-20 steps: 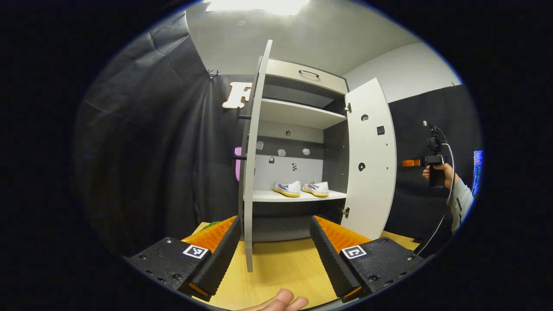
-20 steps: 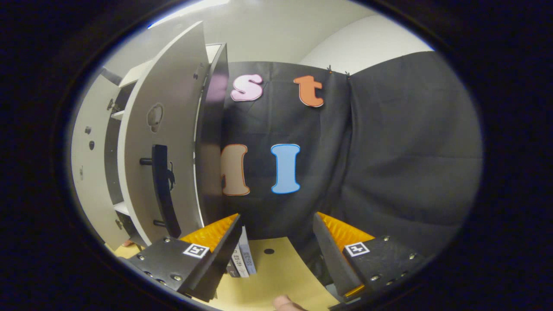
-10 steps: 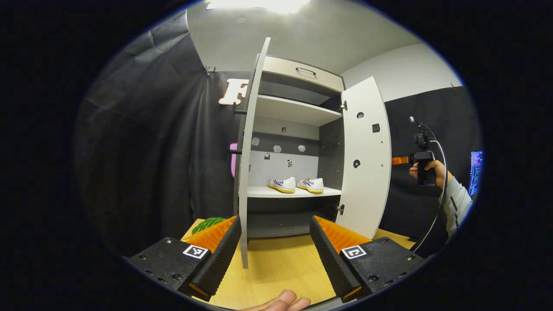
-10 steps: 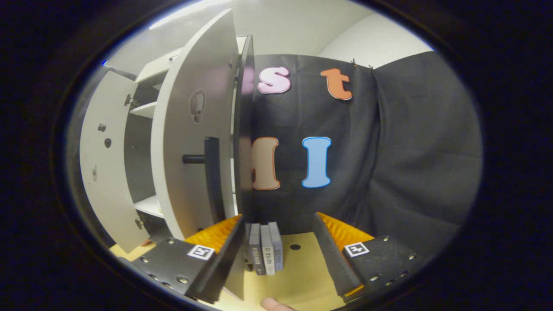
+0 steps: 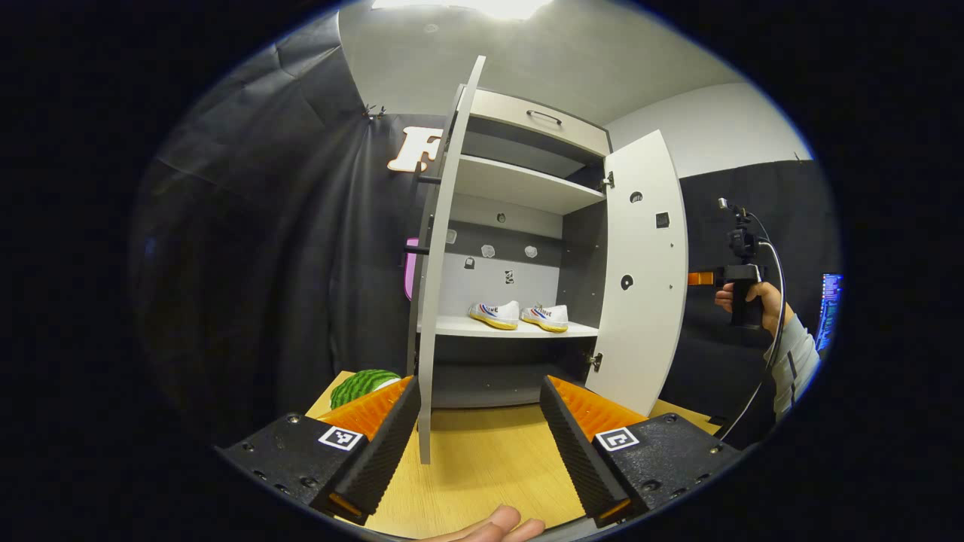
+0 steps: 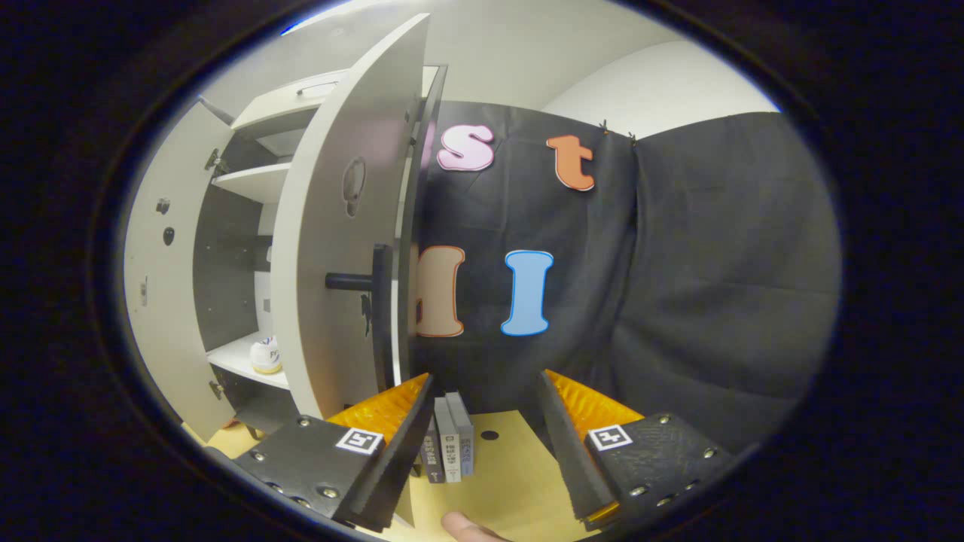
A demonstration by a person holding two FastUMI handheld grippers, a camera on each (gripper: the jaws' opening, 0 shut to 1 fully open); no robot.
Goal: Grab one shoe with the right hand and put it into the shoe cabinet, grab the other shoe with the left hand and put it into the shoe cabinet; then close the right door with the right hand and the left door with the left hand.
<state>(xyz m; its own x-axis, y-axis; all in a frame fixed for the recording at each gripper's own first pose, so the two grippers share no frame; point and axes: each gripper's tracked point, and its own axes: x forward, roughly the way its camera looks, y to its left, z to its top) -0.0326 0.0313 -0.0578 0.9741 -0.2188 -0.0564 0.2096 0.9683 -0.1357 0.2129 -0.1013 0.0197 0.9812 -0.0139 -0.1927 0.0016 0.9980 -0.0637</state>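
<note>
The shoe cabinet [image 5: 527, 196] stands with both doors swung out. Two white shoes, one [image 5: 495, 314] beside the other [image 5: 547, 317], sit side by side on its lower shelf. The left door [image 5: 444, 263] faces me edge-on, just right of my left finger. My left gripper [image 5: 478, 440] is open and holds nothing, low over the wooden table [image 5: 482, 459]. My right gripper [image 6: 482, 444] is also open, outside the right door [image 6: 331, 248], near its black handle [image 6: 380, 316]. In the left gripper view a hand [image 5: 757, 299] holds it right of that door [image 5: 640, 271]. One shoe [image 6: 265, 355] peeks past the door.
A green striped melon-like object [image 5: 361, 384] lies on the table left of the cabinet. A few upright books [image 6: 449, 448] stand on the table between the right gripper's fingers, farther off. Black cloth walls close in on both sides. A lit screen [image 5: 828, 309] glows at the far right.
The left gripper view has drawn back slightly, showing more of the green object. The right gripper has turned a little toward the cabinet, so a shoe now shows past the door.
</note>
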